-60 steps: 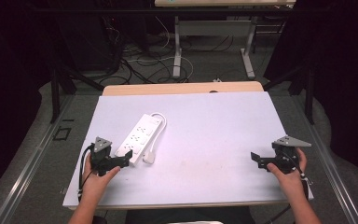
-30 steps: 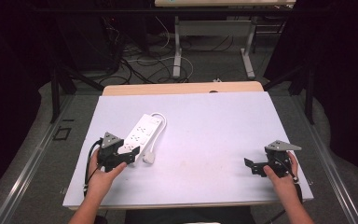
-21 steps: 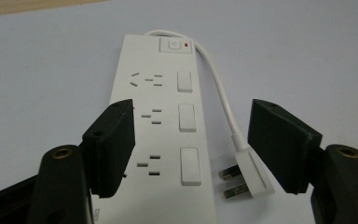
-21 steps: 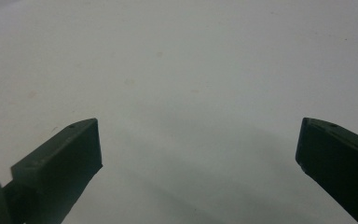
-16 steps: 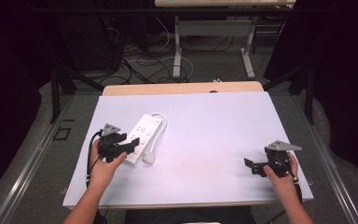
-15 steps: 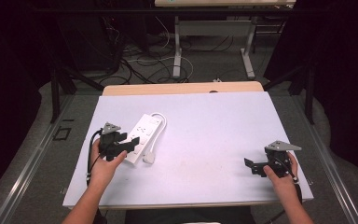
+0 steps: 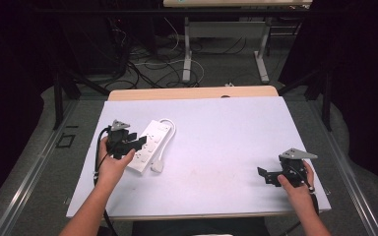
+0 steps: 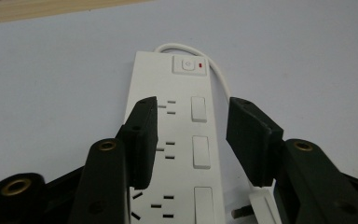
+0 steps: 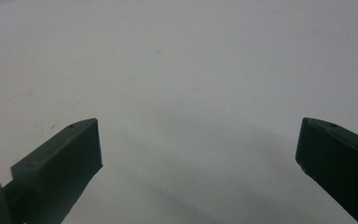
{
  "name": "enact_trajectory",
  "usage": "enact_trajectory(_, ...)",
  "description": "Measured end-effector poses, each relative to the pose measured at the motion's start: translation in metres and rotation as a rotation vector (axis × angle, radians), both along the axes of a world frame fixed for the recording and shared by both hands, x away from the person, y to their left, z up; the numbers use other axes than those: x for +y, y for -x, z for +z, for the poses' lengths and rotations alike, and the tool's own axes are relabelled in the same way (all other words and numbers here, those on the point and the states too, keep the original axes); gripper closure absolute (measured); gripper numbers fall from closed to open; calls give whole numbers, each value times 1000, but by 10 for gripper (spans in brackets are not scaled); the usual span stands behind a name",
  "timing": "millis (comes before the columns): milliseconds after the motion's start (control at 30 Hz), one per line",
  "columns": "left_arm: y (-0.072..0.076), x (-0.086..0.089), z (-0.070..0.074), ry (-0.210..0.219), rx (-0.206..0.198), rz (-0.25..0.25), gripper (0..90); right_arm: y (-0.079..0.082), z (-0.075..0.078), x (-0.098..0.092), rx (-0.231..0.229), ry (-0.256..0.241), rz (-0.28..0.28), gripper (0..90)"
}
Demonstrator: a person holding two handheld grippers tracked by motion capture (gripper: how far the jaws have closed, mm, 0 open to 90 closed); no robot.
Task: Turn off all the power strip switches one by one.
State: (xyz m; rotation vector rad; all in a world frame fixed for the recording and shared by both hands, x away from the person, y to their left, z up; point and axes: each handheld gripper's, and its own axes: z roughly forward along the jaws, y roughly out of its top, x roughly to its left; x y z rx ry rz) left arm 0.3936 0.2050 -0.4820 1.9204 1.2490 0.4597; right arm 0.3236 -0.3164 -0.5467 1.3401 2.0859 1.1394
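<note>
I hold a black two-jaw gripper in each hand over a pale lilac table point(image 7: 216, 123). Nearest to me, at the near right of the table, my right hand point(image 7: 295, 189) holds the right gripper point(image 7: 266, 176) low over bare tabletop, well apart from everything else. In the right gripper view its jaws stand wide apart with nothing between them, just the plain surface beneath.

Farther in and to the left, my left hand point(image 7: 112, 164) holds the left gripper point(image 7: 137, 142) over a white power strip point(image 7: 150, 145). In the left gripper view, its jaws are open and sit over the strip point(image 8: 177, 154), one jaw above the strip's left edge and the other just off its right edge. I cannot tell whether either jaw touches it. The strip lies flat on the left half of the table, angled away from me. Its face shows rows of sockets, each with a white rocker switch beside it, and a main button with a small red light at the far end. Its white cable point(image 7: 165, 140) loops from the far end back to a white plug point(image 7: 157, 167) lying just beside the strip's near end.

Beyond the table, dark floor with tangled cables point(image 7: 152, 64) and the white legs of another desk point(image 7: 187, 49) are visible.
</note>
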Motion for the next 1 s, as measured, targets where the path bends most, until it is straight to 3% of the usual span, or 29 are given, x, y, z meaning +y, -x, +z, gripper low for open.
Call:
enact_trajectory(200,-8,-5,7,-17,5,6,629,0,0,0,-2,2,-3,0)
enact_trajectory(700,-27,-17,11,15,28,48,783,0,-1,-1,1,7,-6,0)
enact_trajectory(1000,-43,-26,8,7,48,63,857,-1,-2,-2,6,-1,-10,0)
